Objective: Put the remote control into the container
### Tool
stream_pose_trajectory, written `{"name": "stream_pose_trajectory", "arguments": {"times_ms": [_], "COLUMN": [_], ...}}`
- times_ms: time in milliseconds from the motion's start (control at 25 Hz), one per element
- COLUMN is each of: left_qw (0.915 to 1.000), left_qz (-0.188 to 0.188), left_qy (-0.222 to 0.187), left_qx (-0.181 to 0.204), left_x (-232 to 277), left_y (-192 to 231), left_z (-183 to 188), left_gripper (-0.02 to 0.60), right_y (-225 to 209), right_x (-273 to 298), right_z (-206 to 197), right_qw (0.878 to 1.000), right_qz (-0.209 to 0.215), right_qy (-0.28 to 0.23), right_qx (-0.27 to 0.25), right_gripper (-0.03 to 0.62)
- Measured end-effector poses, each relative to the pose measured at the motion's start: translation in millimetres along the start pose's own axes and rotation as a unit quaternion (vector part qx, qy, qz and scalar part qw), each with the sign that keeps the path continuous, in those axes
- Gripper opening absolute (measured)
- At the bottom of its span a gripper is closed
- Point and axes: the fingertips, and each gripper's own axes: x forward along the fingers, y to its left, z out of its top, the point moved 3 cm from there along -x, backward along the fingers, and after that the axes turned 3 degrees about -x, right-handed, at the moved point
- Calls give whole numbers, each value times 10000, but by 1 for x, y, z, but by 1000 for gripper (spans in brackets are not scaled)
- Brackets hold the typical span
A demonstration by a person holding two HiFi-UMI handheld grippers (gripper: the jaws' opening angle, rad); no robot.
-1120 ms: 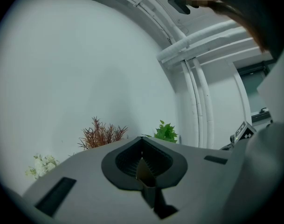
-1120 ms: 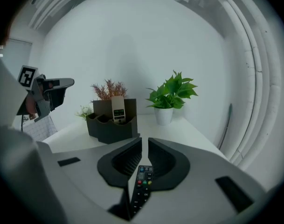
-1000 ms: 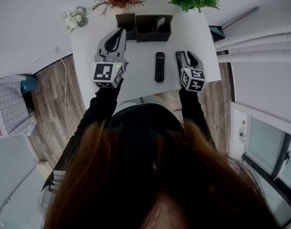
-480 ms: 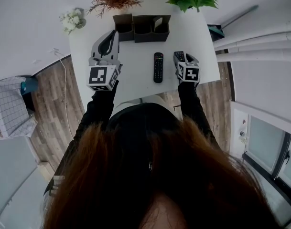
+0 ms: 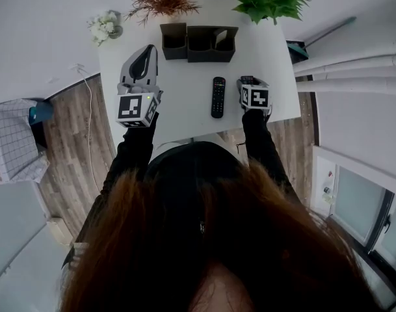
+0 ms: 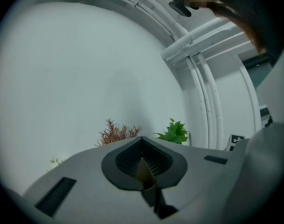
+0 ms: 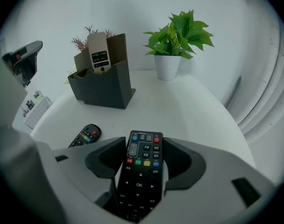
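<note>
Black rectangular remote control (image 7: 140, 181) lies flat on the white table (image 7: 179, 106), low in the centre of the right gripper view, buttons up, running lengthwise between the two jaws of the right gripper (image 7: 144, 148). Those jaws have just been opening and now stand wide, one on each side, just beside the remote's long edges; no squeeze on it shows. A second black remote control with a rounded end (image 7: 86, 136) lies to the left of it on the table, apart from the jaws. The dark grey compartmented container (image 7: 102, 87) stands in the upper left of that view, well apart from both black remotes, with a beige remote (image 7: 99, 54) upright in it. A green leafy plant in a white pot (image 7: 172, 41) sits at upper centre. In the head view the left gripper (image 5: 147, 49) hangs over the table's left side, its jaws closed tip to tip with nothing between them
</note>
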Motion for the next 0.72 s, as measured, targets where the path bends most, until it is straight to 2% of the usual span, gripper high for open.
{"name": "stream_pose_trajectory", "arguments": {"times_ms": [160, 360, 520, 720], "left_qw": [10000, 10000, 9998, 9995], "left_qz": [46, -34, -161, -262], "left_qy": [12, -20, -81, -141], "left_qx": [-39, -84, -100, -140], "left_x": [-1, 1, 5, 6], "left_y": [4, 1, -4, -8], "left_z": [-2, -2, 1, 4], "left_gripper": [9, 9, 9, 9], "right_y": [0, -3, -5, 6], "right_x": [-3, -21, -56, -98], "right_z": [3, 22, 52, 82], "right_qw": [9998, 9938, 9808, 9561], "right_qz": [-7, 141, 143, 265], "right_qy": [-184, -1030, -1868, -2861], "right_qx": [9, 393, 538, 572], "right_gripper": [244, 244, 244, 244]}}
